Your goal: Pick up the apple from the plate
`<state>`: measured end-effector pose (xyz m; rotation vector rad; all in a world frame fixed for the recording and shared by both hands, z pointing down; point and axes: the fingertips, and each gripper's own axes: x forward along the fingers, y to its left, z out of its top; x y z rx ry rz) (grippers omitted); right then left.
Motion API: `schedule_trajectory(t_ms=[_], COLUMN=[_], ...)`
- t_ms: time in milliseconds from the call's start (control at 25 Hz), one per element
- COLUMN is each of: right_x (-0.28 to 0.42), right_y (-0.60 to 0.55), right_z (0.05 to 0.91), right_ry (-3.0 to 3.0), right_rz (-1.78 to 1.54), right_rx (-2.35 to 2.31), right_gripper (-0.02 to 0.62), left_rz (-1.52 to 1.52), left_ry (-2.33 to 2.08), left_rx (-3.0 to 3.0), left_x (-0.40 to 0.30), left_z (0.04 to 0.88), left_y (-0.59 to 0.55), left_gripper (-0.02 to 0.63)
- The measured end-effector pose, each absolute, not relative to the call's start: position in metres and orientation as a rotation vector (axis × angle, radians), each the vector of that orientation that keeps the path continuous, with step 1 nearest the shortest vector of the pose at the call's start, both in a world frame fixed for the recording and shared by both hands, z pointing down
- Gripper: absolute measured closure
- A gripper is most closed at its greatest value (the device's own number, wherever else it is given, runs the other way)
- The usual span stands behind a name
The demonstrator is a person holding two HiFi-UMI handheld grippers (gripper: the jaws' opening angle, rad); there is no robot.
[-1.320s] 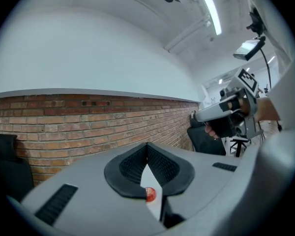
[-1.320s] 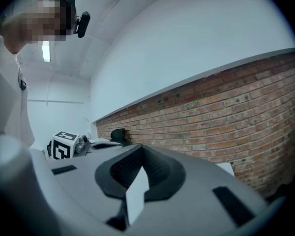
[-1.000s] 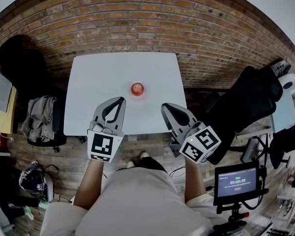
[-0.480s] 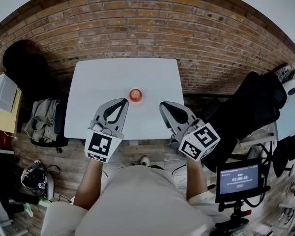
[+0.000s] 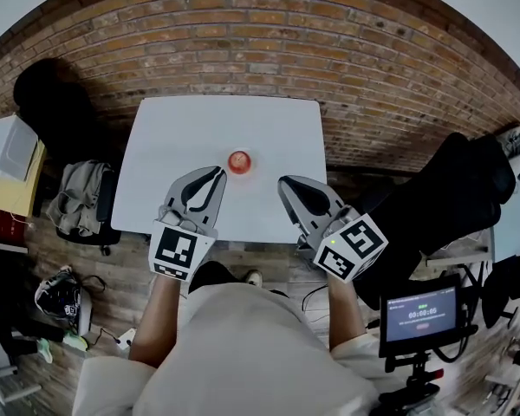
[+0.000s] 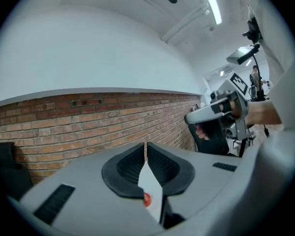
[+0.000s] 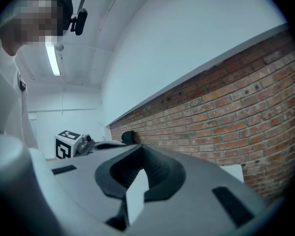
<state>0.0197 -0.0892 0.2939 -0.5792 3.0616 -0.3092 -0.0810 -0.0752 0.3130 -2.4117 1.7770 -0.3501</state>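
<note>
— What had changed in that last second?

— The person had edged up to the table [image 5: 182,124], and both tongs had come forward with them. The left tongs [image 5: 219,172] had closed most of the gap to the apple [image 5: 238,160]. From above, the fruit now sat just beside their tip, at about 2 o'clock. The right tongs [image 5: 282,181] had the apple at roughly 10 o'clock, a little further off.

— And the apple itself?

— It hadn't been touched. It was still near the middle of the table. I couldn't make out the plate under it against the white top.

— So was it nearly picked up?

— No, I'd say it was only the approach. Nothing had been gripped yet, and the tongs looked to be held level above the table, not down at the fruit.

— How were the jaws?

— Both pairs were closed tip to tip with nothing between them. Through the left pair's own camera you could see a sliver of red past the jaws, so they were aimed about right. I reckoned whichever pair went for it would have to open wide first, then come down around the apple.
</note>
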Motion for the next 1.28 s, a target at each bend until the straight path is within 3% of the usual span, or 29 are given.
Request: schedule_trajectory(t_ms=[680, 1040, 1280], right_x=[0.020, 0.003, -0.010], right_y=[-0.118, -0.146, -0.159], right_z=[0.325, 0.344, 0.358], right_ry=[3.080, 3.129, 3.143], right_rz=[-0.424, -0.433, -0.457], right_rx=[-0.603, -0.635, -0.654], right_gripper=[0.594, 0.594, 0.594], left_rz=[-0.452, -0.549, -0.580], left_ry=[1.762, 1.723, 1.694], left_rx=[-2.481, -2.565, -2.610], left_x=[-0.076, -0.086, -0.095], left_z=[0.346, 0.373, 0.387], left_y=[-0.108, -0.147, -0.167], left_gripper=[0.597, 0.534, 0.529])
